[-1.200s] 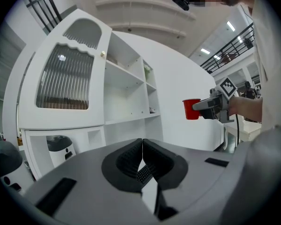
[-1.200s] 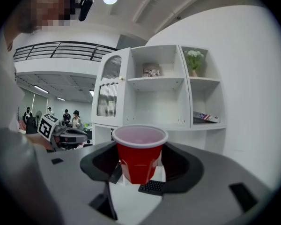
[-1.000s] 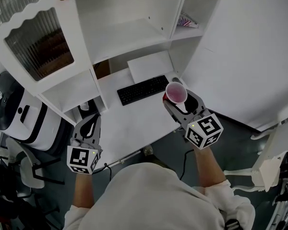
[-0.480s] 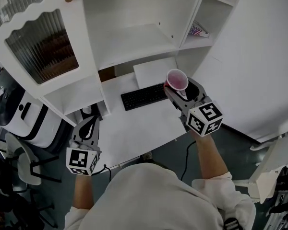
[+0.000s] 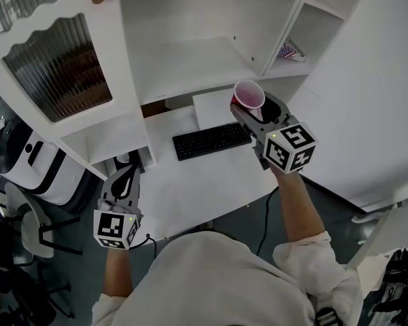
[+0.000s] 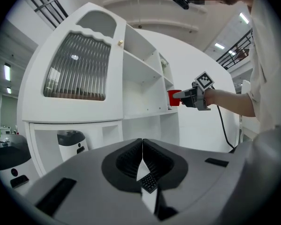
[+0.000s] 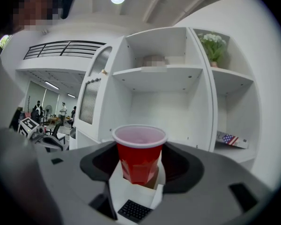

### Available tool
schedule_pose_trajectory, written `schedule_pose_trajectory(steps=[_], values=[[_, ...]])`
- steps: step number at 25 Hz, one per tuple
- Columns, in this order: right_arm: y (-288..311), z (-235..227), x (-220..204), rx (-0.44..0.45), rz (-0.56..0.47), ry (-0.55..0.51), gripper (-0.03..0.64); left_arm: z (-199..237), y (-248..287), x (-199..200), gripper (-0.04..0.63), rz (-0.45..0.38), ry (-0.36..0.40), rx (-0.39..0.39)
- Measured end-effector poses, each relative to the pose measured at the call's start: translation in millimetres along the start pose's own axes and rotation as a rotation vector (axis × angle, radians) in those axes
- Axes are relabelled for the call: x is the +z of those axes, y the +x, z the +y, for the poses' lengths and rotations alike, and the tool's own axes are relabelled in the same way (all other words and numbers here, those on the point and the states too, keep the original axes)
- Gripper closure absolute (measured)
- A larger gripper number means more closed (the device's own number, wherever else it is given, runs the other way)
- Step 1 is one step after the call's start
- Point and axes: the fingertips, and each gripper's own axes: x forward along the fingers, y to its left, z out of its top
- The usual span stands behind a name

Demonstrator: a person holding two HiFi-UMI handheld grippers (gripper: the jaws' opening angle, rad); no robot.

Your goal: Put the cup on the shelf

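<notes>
White desk (image 5: 204, 182) below a white shelving unit, with a ribbed-glass cabinet door (image 5: 58, 70) at the left.

My right gripper (image 5: 250, 109) holds the red cup (image 5: 249, 95) upright. Its jaws stand wide, one pad against each side of the cup's lower wall, the mouth upward and nothing visible inside. My left gripper (image 5: 126, 176) is pinched together on nothing, off the desk's left front, well apart from the cup.

Over the last second the cup has travelled up and forward. It was beside the right end of the keyboard (image 5: 211, 141). Now it rides beyond the keyboard, above the white sheet (image 5: 214, 107) at the back of the desk, just short of the front edge of the open shelf (image 5: 187, 56). The grip has not altered, and the left gripper has stayed where it was.

I judge the carry nearly done. What is left is to bring the cup in over the shelf board, lower it level, and spread the jaws.
</notes>
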Motion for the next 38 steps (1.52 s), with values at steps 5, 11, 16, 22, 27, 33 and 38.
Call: schedule_pose_trajectory(steps=[5, 11, 16, 22, 27, 33, 38], values=[[27, -16, 3, 0.014, 0.013, -0.005, 0.331, 6, 5, -3, 0.591, 0.006, -0.01, 0.025], [51, -28, 11, 0.032, 0.015, -0.021, 0.331, 10, 8, -7, 0.591, 0.014, -0.019, 0.051], [70, -33, 17, 0.048, 0.016, -0.029, 0.331, 16, 7, -11, 0.591, 0.019, -0.029, 0.077], [96, -40, 20, 0.069, 0.027, -0.023, 0.331, 19, 5, -16, 0.591, 0.023, -0.044, 0.106], [117, -42, 20, 0.084, 0.041, -0.017, 0.331, 26, -2, -21, 0.592, 0.031, -0.057, 0.138], [141, -44, 16, 0.102, 0.057, -0.004, 0.331, 33, -8, -27, 0.591, 0.04, -0.07, 0.174], [155, -41, 12, 0.121, 0.073, 0.004, 0.331, 35, -12, -31, 0.591, 0.046, -0.079, 0.194]])
